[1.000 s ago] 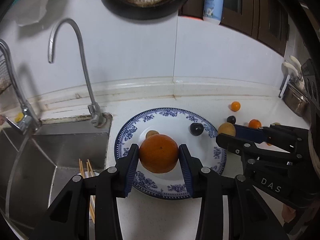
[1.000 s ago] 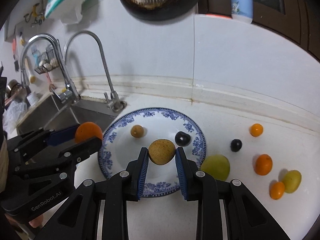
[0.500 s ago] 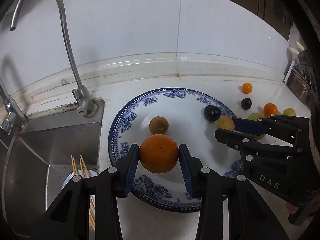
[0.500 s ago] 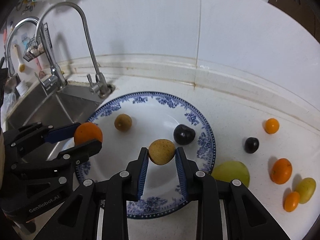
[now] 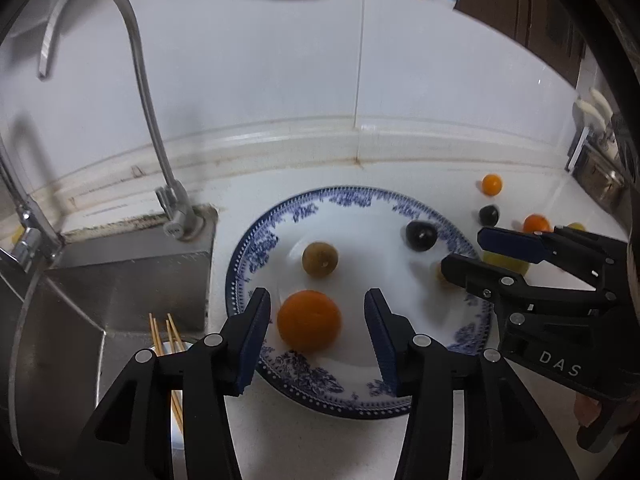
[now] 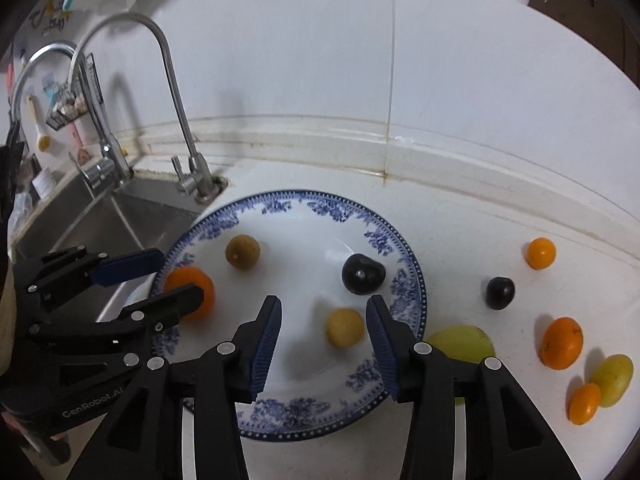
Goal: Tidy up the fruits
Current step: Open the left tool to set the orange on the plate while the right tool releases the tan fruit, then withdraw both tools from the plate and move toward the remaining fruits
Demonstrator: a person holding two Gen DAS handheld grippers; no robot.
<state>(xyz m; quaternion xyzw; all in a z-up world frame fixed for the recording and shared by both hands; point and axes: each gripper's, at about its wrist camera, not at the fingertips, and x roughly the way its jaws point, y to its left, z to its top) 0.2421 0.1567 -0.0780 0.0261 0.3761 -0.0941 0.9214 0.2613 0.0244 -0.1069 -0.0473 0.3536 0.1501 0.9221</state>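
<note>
A blue-patterned white plate [image 5: 256,256] [image 6: 404,280] lies on the counter beside the sink. My left gripper [image 5: 316,312] is opening, and the orange [image 5: 309,326] [image 6: 191,289] lies on the plate between its jaws, free of the pads. My right gripper [image 6: 323,314] is opening too; a small yellow-brown fruit [image 6: 344,327] rests on the plate between its jaws, untouched. A brown round fruit [image 5: 320,259] [image 6: 242,252] and a dark plum [image 5: 421,235] [image 6: 363,274] also lie on the plate.
On the counter right of the plate lie several loose fruits: a dark one [image 6: 500,293], small oranges [image 6: 541,253] [image 6: 561,343] [image 6: 584,403], a green one [image 6: 464,342] and a yellow-green one [image 6: 612,374]. The steel sink [image 5: 120,280] and tap [image 5: 152,120] stand to the left.
Both grippers have spread their jaws: the left let go of the orange, the right let go of the yellow-brown fruit. Both fruits now rest on the plate.
</note>
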